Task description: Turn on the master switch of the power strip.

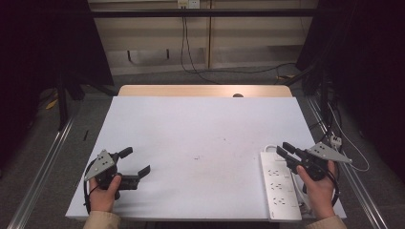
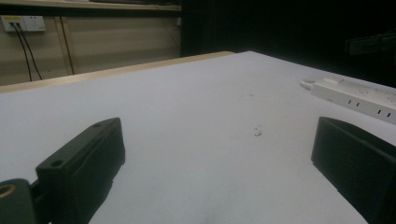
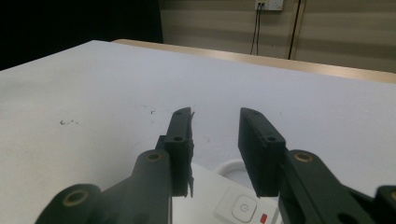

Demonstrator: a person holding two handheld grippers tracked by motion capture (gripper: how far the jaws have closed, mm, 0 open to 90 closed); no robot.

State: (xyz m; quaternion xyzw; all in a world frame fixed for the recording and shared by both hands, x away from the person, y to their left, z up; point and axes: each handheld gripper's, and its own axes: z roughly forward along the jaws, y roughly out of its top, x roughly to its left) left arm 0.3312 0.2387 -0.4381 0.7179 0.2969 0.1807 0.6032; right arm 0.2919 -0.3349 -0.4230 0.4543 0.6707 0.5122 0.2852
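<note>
My left gripper [image 1: 136, 161] rests low over the white table [image 1: 200, 124] near its front left corner, held by a hand. Its jaws are spread wide with nothing between them, and in the left gripper view that gripper [image 2: 217, 135] frames bare tabletop. A white power strip [image 1: 279, 183] lies along the front right of the table. My right gripper [image 1: 282, 148] hovers over the strip's far end. In the right gripper view its jaws stand a narrow gap apart, and this gripper [image 3: 215, 113] holds nothing. The strip's switch end [image 3: 236, 203] lies just below them.
The power strip [image 2: 355, 95] also appears at the right of the left gripper view. A tiny white crumb [image 2: 257, 132] and faint dark specks [image 3: 67, 122] dot the tabletop. The strip's white cable [image 1: 271, 147] curls at its far end. A wooden edge [image 1: 205, 90] borders the table's back.
</note>
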